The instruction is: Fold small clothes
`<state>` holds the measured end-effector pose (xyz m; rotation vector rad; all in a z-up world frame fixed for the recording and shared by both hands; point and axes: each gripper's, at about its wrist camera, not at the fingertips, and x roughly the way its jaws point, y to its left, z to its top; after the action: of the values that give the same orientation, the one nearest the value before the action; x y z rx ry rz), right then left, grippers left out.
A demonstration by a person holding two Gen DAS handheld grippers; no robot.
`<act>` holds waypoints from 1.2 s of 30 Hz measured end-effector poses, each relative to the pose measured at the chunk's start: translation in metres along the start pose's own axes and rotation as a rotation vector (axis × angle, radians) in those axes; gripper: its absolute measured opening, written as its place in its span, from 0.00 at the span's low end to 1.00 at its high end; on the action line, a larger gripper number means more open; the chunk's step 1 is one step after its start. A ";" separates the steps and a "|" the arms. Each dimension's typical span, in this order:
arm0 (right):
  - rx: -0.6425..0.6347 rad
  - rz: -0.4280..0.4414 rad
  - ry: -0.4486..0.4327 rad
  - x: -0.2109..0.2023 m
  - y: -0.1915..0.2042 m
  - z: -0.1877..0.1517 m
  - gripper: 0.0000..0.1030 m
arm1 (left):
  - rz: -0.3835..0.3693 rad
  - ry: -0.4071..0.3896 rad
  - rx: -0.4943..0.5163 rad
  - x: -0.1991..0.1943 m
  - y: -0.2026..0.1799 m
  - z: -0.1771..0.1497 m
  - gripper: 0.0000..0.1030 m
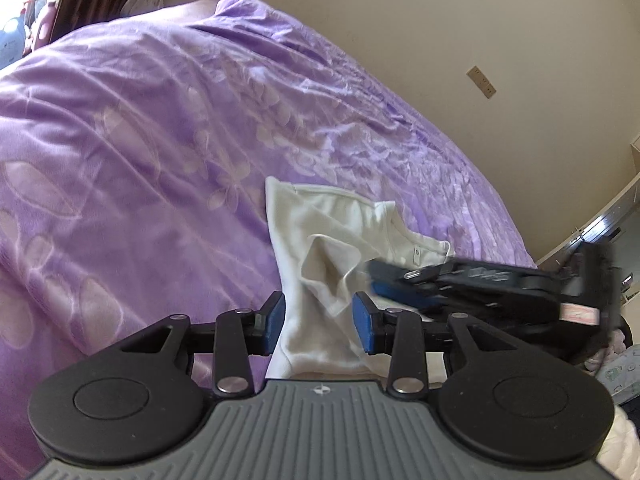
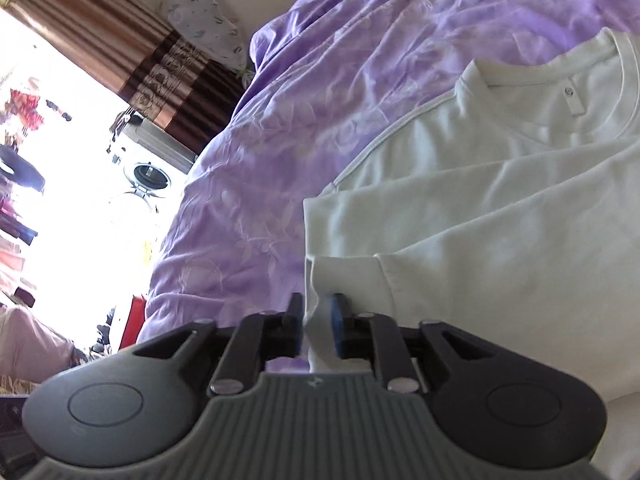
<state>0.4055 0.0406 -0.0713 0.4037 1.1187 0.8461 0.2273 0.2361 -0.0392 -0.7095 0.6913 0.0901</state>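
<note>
White shirt (image 2: pixel 500 216) lies on the purple bedspread (image 1: pixel 140 140), right tool (image 2: pixel 316 324) pinching its folded edge at 6 o'clock, left tool (image 1: pixel 318 320) gaping over the cloth, gripping nothing; best carry the edge low and level, left tool pinning the crease.

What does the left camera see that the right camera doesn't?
Only the left camera shows the wall socket and the open left claw over the shirt. Only the right camera shows the striped curtain, the bright window and the shirt's collar. Both show the white shirt, the purple blanket, and the right claw pinching the shirt's edge.
</note>
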 end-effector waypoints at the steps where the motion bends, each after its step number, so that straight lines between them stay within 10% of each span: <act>1: -0.017 -0.007 -0.010 -0.009 -0.001 0.003 0.25 | 0.004 0.007 -0.003 0.002 0.000 0.000 0.41; 7: -0.077 -0.121 -0.071 -0.095 -0.034 0.021 0.32 | 0.011 0.026 0.020 0.010 -0.009 -0.002 0.45; 16: -0.165 -0.560 -0.100 -0.238 -0.152 0.005 0.44 | 0.187 0.066 0.179 0.053 -0.036 -0.011 0.45; 27: -0.529 -0.777 0.054 -0.214 -0.189 -0.041 0.64 | 0.206 0.103 0.123 0.071 -0.018 -0.022 0.45; 30: -0.680 -0.858 0.070 -0.187 -0.182 -0.047 0.51 | 0.212 0.110 0.119 0.072 -0.016 -0.023 0.45; 32: -0.676 -0.860 0.067 -0.182 -0.183 -0.043 0.03 | 0.210 0.112 0.116 0.072 -0.015 -0.023 0.45; 36: -0.610 -0.855 -0.016 -0.210 -0.179 -0.033 0.02 | 0.226 0.128 0.143 0.076 -0.016 -0.024 0.38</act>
<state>0.4070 -0.2373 -0.0744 -0.5522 0.8376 0.3731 0.2776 0.1973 -0.0899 -0.5015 0.8903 0.2019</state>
